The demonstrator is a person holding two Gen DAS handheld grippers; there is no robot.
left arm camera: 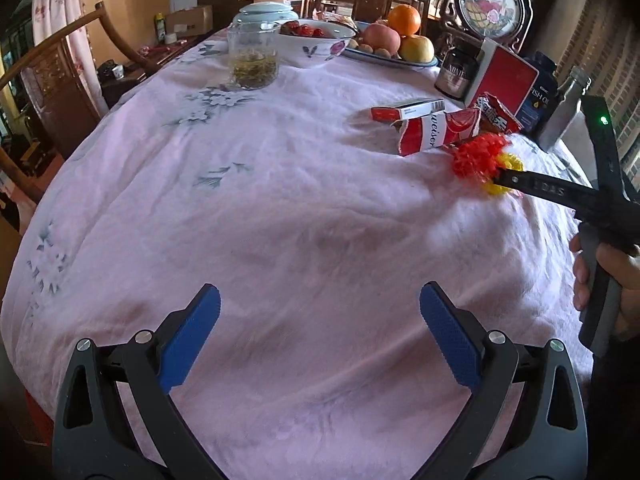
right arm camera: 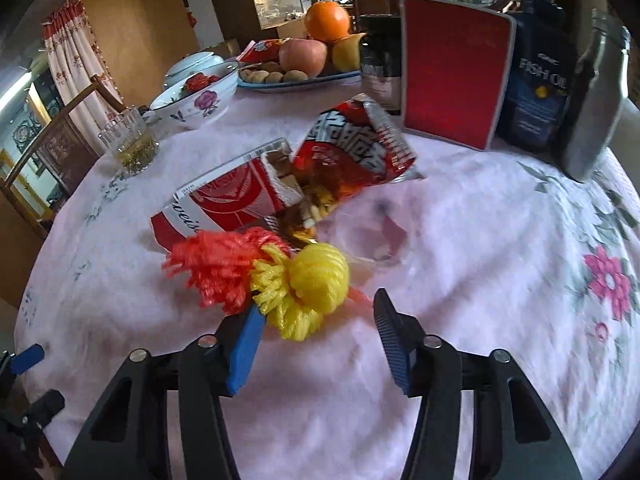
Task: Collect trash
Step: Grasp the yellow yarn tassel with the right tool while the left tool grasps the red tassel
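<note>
Left tool wide, empty, over desk. Right tool half-wide; red-yellow mesh bundle at its 11 o'clock, grip unclear.

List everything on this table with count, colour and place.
Mesh netting: one, red and yellow, front of carton
Carton: one, red-white, mid-table
Snack wrapper: one, red, behind carton
Small box: one, red-white, beside carton
Glass: one, clear, far left
Bowl: one, white floral, far side
Fruit plate: one, blue-rimmed, beside bowl
Containers: three, dark, blue, silver, far right
Red panel: one, among containers
Left gripper: black, blue pads, open
Right gripper: same, open, at netting
Hand: one, on its handle
</note>
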